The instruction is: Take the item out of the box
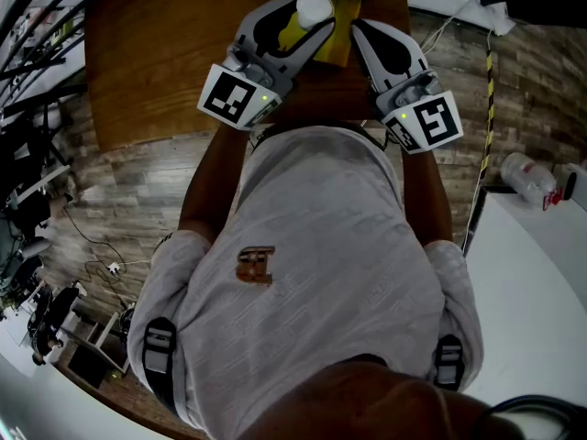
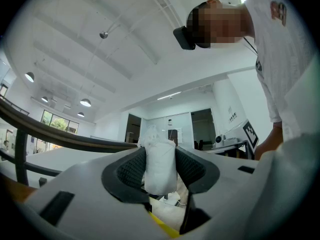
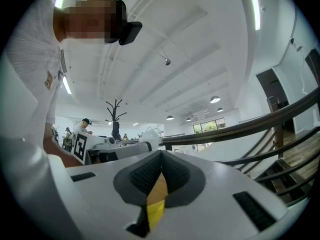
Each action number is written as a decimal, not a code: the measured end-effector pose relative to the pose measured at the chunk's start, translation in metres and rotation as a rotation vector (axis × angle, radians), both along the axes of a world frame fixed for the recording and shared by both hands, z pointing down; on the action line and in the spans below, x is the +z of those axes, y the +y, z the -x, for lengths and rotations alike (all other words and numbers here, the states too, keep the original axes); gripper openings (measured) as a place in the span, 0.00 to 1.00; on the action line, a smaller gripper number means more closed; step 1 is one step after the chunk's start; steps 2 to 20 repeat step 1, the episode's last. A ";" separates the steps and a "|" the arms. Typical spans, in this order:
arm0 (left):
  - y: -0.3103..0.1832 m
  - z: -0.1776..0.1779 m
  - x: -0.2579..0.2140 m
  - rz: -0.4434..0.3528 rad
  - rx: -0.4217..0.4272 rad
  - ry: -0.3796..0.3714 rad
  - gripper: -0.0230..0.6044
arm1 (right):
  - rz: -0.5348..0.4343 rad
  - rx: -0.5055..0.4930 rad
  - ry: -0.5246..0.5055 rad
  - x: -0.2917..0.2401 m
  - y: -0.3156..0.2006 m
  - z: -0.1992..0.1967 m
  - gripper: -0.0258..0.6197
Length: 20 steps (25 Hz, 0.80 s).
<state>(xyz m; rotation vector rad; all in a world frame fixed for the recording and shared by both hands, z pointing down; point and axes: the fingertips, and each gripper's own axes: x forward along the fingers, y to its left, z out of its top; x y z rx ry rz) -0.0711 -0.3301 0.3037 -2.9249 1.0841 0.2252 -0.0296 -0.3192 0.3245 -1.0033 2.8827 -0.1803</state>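
My left gripper (image 1: 310, 15) is shut on a white wrapped item (image 1: 314, 5) and holds it above the yellow box (image 1: 336, 40) at the far edge of the wooden table (image 1: 147, 53). In the left gripper view the white item (image 2: 160, 166) stands upright, squeezed between both black pads (image 2: 129, 173), with a bit of the yellow box (image 2: 165, 227) below. My right gripper (image 1: 357, 26) is beside the box's right side. Its jaws meet at the tips (image 3: 161, 156) with nothing seen between them. Through the gap under them I see the yellow box (image 3: 155, 211) and wood.
The person's torso fills the middle of the head view. A white table (image 1: 541, 273) stands at the right with a plastic bottle (image 1: 527, 177) near it. A black-and-yellow striped pole (image 1: 487, 108) and cables (image 1: 105, 266) lie on the plank floor. Equipment crowds the left edge.
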 end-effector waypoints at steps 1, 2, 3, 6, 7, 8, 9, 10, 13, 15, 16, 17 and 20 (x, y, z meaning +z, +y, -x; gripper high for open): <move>-0.001 0.000 0.000 0.000 0.000 0.000 0.35 | 0.000 0.000 0.000 0.000 -0.001 0.000 0.09; -0.001 0.000 0.000 0.000 0.000 0.000 0.35 | 0.000 0.000 0.000 0.000 -0.001 0.000 0.09; -0.001 0.000 0.000 0.000 0.000 0.000 0.35 | 0.000 0.000 0.000 0.000 -0.001 0.000 0.09; -0.001 0.000 0.000 0.000 0.000 0.000 0.35 | 0.000 0.000 0.000 0.000 -0.001 0.000 0.09; -0.001 0.000 0.000 0.000 0.000 0.000 0.35 | 0.000 0.000 0.000 0.000 -0.001 0.000 0.09; -0.001 0.000 0.000 0.000 0.000 0.000 0.35 | 0.000 0.000 0.000 0.000 -0.001 0.000 0.09; -0.001 0.000 0.000 0.000 0.000 0.000 0.35 | 0.000 0.000 0.000 0.000 -0.001 0.000 0.09; -0.001 0.000 0.000 0.000 0.000 0.000 0.35 | 0.000 0.000 0.000 0.000 -0.001 0.000 0.09; -0.001 0.000 0.000 0.000 0.000 0.000 0.35 | 0.000 0.000 0.000 0.000 -0.001 0.000 0.09; -0.001 0.000 0.000 0.000 0.000 0.000 0.35 | 0.000 0.000 0.000 0.000 -0.001 0.000 0.09; -0.001 0.000 0.000 0.000 0.000 0.000 0.35 | 0.000 0.000 0.000 0.000 -0.001 0.000 0.09; -0.001 0.000 0.000 0.000 0.000 0.000 0.35 | 0.000 0.000 0.000 0.000 -0.001 0.000 0.09; -0.001 0.000 0.000 0.000 0.000 0.000 0.35 | 0.000 0.000 0.000 0.000 -0.001 0.000 0.09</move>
